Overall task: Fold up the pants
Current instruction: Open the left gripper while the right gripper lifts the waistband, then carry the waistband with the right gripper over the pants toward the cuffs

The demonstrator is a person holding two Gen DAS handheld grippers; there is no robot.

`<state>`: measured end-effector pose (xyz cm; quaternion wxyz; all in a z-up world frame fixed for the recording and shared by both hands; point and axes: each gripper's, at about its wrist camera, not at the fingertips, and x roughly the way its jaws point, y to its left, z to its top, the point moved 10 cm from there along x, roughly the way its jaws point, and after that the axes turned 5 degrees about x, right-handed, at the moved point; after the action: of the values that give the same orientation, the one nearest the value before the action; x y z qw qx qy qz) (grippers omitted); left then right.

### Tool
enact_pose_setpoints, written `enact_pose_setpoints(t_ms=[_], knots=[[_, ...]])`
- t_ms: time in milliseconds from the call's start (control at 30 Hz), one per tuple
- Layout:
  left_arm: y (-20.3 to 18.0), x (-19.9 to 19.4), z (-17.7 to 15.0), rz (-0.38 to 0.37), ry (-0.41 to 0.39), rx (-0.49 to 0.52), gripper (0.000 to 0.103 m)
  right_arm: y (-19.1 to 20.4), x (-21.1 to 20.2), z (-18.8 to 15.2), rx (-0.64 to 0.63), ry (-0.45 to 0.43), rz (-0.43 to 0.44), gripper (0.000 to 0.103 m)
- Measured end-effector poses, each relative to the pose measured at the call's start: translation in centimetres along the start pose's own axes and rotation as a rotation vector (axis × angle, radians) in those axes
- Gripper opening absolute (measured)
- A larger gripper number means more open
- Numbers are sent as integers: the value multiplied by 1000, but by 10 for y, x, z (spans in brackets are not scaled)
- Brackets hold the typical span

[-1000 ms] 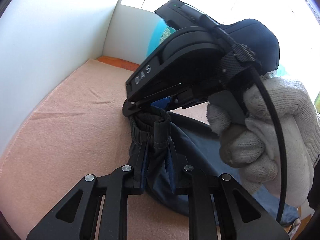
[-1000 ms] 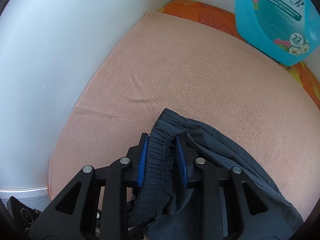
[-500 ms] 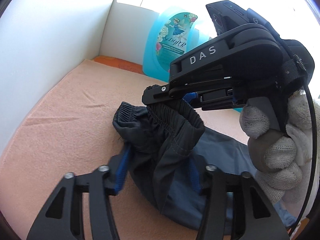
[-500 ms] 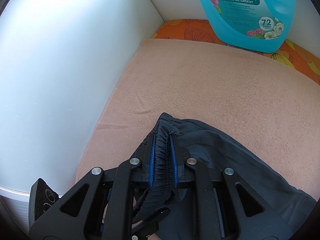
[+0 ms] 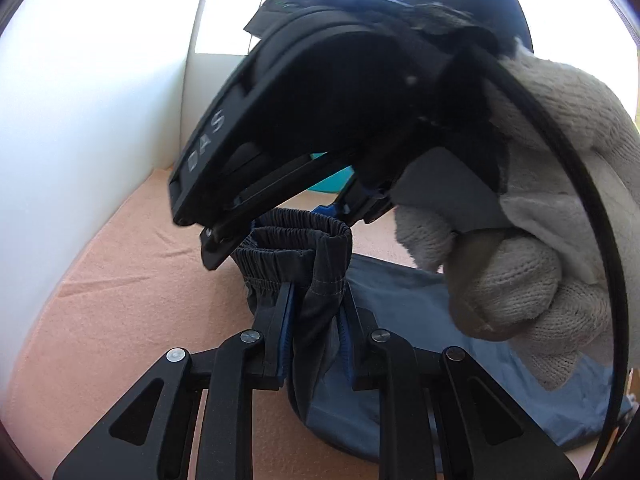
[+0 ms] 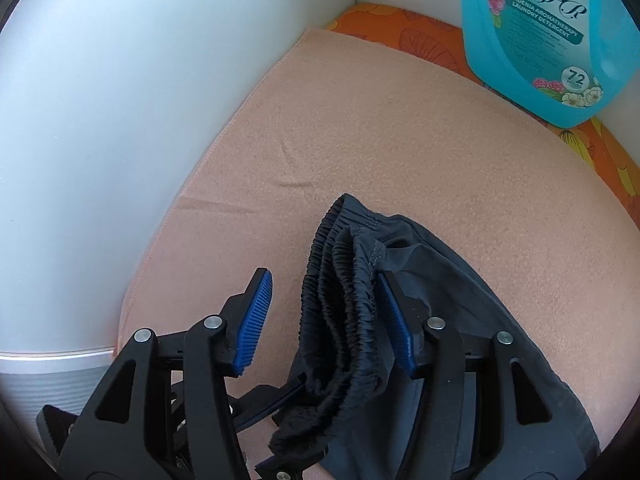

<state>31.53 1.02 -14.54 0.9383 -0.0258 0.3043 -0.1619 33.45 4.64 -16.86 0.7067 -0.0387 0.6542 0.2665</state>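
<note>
"DAS" in grey letters on the black body of the right hand-held gripper (image 5: pixel 340 216), seen from the left wrist view, held in a white knit glove (image 5: pixel 532 240). Blue detergent bottle (image 6: pixel 548 36) at the back right, label partly readable: "GARDENIA AROMATHERAPY LAUNDRY DETERGENT", "72 HOURS", flower print around it. Dark navy pants (image 6: pixel 432 280) with a gathered elastic waistband (image 5: pixel 296 240), thin fabric, stitched seam below the band; waistband bunched and lifted, rest of the cloth lying flat toward the right on a peach towel (image 6: pixel 400 152). Left hand-held gripper (image 5: pixel 314 324) clamped on the pants just below the waistband, blue pads pressing the fabric from both sides. Right hand-held gripper (image 6: pixel 328 316) spread wide in its own view: right blue pad touching the bunched waistband, left pad apart from it with towel visible between. Towel spread on an orange floral cloth (image 6: pixel 400 28) showing along the back and right edges. White wall panel (image 6: pixel 120 100) close along the left side of the towel, second white panel at the back forming a corner. Bare towel between pants and the left wall, and between pants and bottle.
</note>
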Motion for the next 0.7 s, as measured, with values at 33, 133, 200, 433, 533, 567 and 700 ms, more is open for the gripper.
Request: enact_pose_setpoints(t_ms=[33,133,200,433,533,567,700], knots=[[-2,-3,0,-2,-6,7,14,0,0,0,-5,2,-10,57],[-5,-10,-1,-8,-16,15,14,-3,1,-4,8,17,-3,32],[-5,-12,-2,-10,-19,17,14,-8,-2,-10,12,11,-6,18],[10,-28,-25,-43,34,-42,16,-24,-16,-11,59,-63,-15,13],[24,-37,-35,-28,40,-81,34,-24,-22,-13,76,-88,10,13],[27,-39,-37,-23,43,-88,34,-24,-26,-14,75,-100,17,13],[40,-39,-34,-52,50,-157,34,-24,-54,-21,100,-174,79,12]])
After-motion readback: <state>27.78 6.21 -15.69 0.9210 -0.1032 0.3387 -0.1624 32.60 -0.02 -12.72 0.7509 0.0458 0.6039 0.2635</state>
